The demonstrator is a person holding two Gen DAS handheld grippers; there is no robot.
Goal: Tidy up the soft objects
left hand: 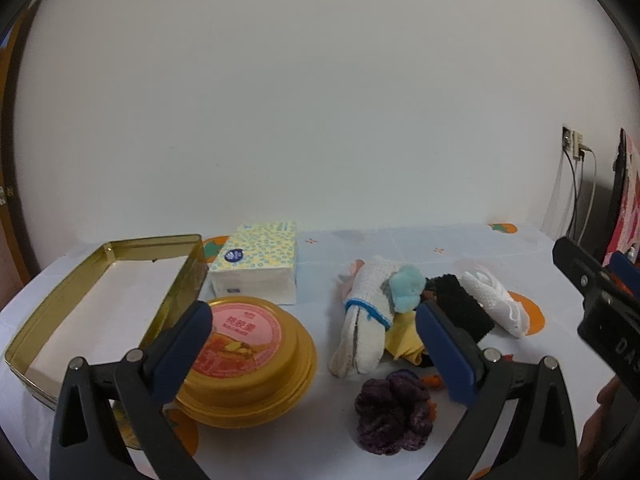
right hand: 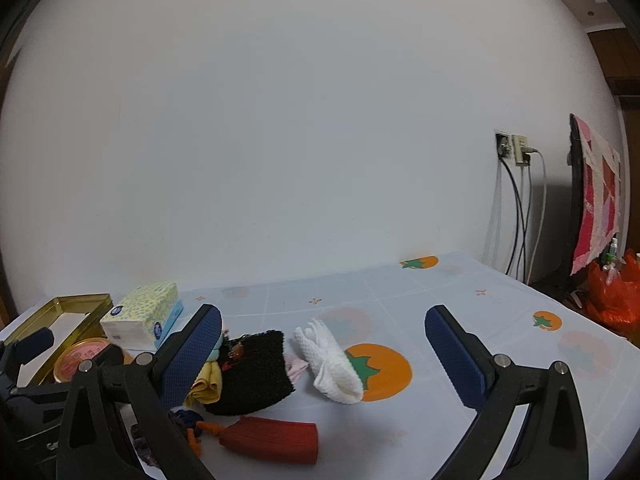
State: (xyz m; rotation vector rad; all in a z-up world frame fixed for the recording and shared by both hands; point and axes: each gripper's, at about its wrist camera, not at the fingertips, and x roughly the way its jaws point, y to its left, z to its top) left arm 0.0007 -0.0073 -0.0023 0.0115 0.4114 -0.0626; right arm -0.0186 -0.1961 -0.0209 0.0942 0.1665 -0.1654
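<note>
1. soft items heaped mid-table on the persimmon-print tablecloth (right hand: 460,304): white knitted cloth with blue edging (left hand: 366,312), light blue fluffy piece (left hand: 406,286) on top of it, yellow fabric (left hand: 404,338) underneath, black fuzzy pouch (left hand: 460,306) just beside, folded white waffle cloth (left hand: 494,300) at the far right end of the heap.
2. purple crocheted scrunchie (left hand: 394,414) alone at the near side, close to the heap but apart from the white cloth.
3. red tassel on an orange cord (right hand: 272,438) lying flat in front of the black pouch, seen from the right wrist.
4. left gripper (left hand: 314,346) raised above the table, jaws spread wide, nothing between them; one blue pad over the round tin, the other over the edge of the heap.
5. right gripper (right hand: 324,354) likewise held wide apart and empty, framing the black pouch and the white waffle cloth.
6. open gold rectangular tin (left hand: 182,276) at the left, white-lined inside, holding none of the soft items.
7. round gold tin with pink label (left hand: 248,360) just in front of it, lid on.
8. dotted tissue pack (left hand: 256,266) behind the round tin, right beside the rectangular one.
9. wall socket with cables (right hand: 514,148) at the far right.
</note>
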